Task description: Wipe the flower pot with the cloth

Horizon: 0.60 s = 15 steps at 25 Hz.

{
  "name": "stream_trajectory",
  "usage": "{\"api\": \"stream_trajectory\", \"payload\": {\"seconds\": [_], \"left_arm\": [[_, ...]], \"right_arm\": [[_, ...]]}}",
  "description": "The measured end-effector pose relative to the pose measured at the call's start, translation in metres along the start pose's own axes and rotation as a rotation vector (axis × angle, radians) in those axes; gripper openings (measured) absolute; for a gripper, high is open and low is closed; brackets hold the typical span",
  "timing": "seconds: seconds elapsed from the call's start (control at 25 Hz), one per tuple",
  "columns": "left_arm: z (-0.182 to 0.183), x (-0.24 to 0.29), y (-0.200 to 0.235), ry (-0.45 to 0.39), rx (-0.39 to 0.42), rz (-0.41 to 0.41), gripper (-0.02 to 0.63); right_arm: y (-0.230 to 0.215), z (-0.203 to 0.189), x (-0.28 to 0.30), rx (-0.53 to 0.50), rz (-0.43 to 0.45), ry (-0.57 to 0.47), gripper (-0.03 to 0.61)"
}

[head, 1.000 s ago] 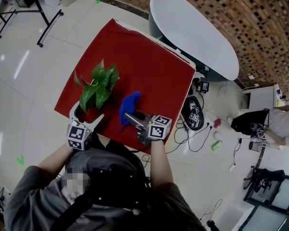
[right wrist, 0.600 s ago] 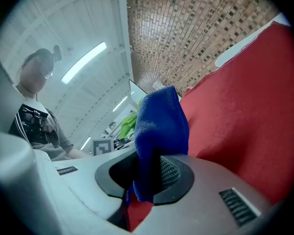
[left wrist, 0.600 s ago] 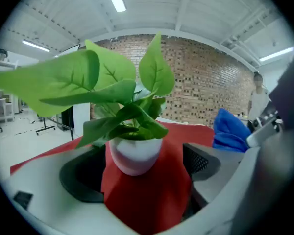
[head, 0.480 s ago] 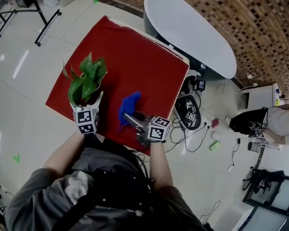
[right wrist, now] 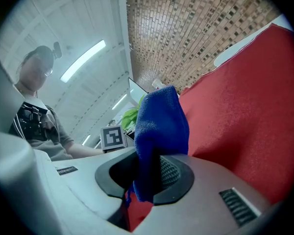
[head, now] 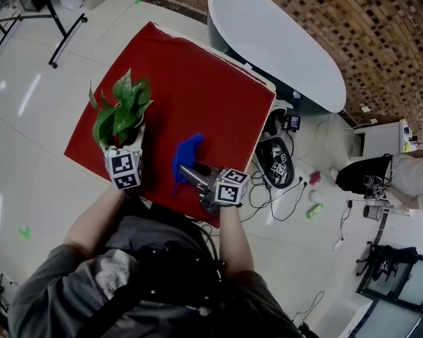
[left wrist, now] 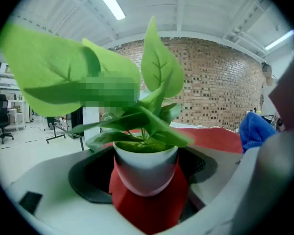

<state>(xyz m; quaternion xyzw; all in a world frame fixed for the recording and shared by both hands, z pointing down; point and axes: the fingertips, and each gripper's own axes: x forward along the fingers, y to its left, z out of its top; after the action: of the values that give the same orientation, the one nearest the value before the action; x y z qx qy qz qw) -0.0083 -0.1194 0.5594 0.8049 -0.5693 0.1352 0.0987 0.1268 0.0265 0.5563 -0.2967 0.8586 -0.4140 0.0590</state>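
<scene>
Left gripper (head: 125,148) has swung in off the near table (head: 218,76) edge since a second ago and now straddles the pot (left wrist: 144,169). Pot stands upright on the red top, toward 8 o'clock of it, leaves (head: 118,113) fanning over the jaws. Meaning: the pot is being steadied, wiping not yet begun. Left jaws wide, closing, white pot wall between the pads; no firm press visible yet, so I read it as framed rather than clamped. Cloth (head: 186,155), blue, is at 3 o'clock from the pot, near but clear of it, low at 6 o'clock of the table. Right gripper (head: 192,171) has barely shifted over the same second: jaws pinched on the cloth's lower part, the rest bunched above them. Cloth touches no part of the pot.
</scene>
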Motion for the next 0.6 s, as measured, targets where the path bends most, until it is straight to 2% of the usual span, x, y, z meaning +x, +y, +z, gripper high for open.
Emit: {"api": "stream_trajectory", "payload": {"seconds": [0.24,0.6], "left_arm": [[-0.009,-0.002,0.002,-0.001,0.072,-0.088,0.437],[-0.013,-0.002,0.013,0.001,0.154,-0.319,0.433]], "right_arm": [[0.004,-0.001,0.011,-0.013,-0.002,0.006,0.072],[-0.004,0.024,0.051,-0.066,-0.032,0.022,0.072]]}}
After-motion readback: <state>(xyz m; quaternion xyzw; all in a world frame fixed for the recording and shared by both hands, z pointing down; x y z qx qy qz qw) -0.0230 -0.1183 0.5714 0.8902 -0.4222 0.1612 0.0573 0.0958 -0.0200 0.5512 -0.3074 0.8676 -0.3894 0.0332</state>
